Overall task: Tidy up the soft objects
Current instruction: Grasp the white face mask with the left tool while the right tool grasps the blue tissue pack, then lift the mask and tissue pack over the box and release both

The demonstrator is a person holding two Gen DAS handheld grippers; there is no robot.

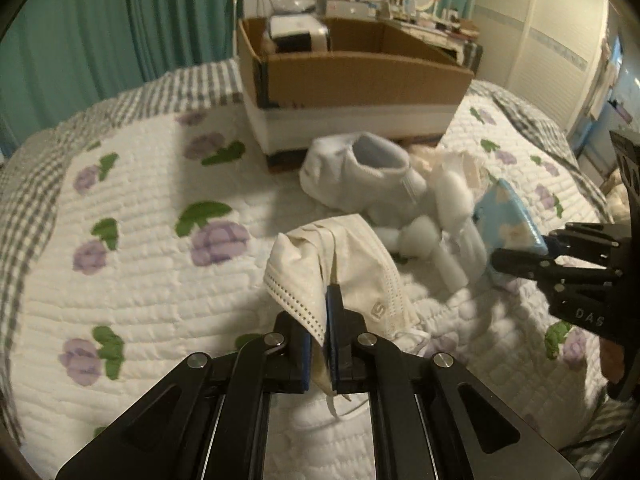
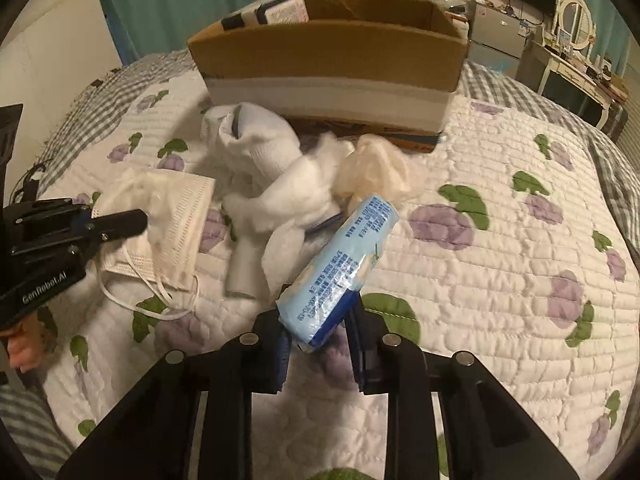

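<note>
We noted the left gripper [image 1: 320, 320] pressed together on a white face mask [image 1: 340, 268], its pads pinching the mask's lower edge. The mask hung draped over the fingertips, raised off the quilt [image 1: 140, 208], ear loops trailing below; its long pleated edge ran roughly across the left-wrist view.

The right gripper [image 2: 320, 320] pinched a light blue tissue pack [image 2: 340, 264] at its near end. The pack's long axis tilted up and away, its far end pointing toward the cardboard box [image 2: 328, 60] and lifted clear of the quilt.

Between the two grippers lay a pile of soft items: a white sock [image 2: 256, 140] with its opening toward the box, cotton wadding [image 2: 304, 184], and a crumpled cream plastic bag [image 2: 372, 168]. The pile sat just in front of the box's near wall, the sock nearly touching it.

The box stood open-topped at the far side of the bed, with a dark-edged item [image 2: 280, 10] in its back left corner. We recorded open quilt to the right of the pile and to the left of the mask. A teal curtain [image 1: 100, 40] hung behind the bed.
</note>
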